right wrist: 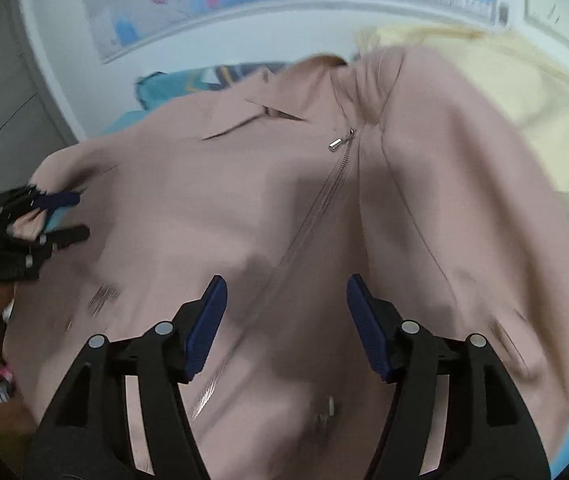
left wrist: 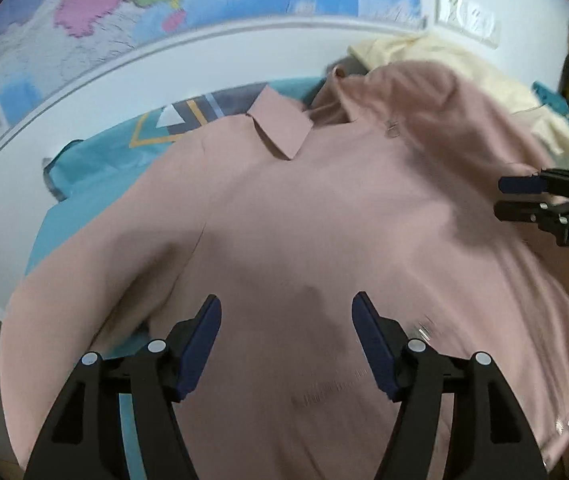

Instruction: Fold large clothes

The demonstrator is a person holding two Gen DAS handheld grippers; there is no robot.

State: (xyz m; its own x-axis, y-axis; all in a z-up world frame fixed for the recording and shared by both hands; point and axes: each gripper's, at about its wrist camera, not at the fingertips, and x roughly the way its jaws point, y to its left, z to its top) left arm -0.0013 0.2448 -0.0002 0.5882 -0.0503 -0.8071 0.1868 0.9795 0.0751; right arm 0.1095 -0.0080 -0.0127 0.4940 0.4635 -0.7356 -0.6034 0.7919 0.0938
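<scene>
Dusty-pink jacket (left wrist: 324, 216), teal patterned sheet (left wrist: 96, 164), cream garment (right wrist: 524, 92).

Your pink zip jacket (left wrist: 324, 220) runs off the bottom edge of both views, so its hem stays unseen. It hides most of the teal bedsheet (left wrist: 96, 168) and part of the cream garment (right wrist: 524, 92) behind. The wall map (left wrist: 164, 4) is cropped on top, its lettering too blurred to read.
</scene>
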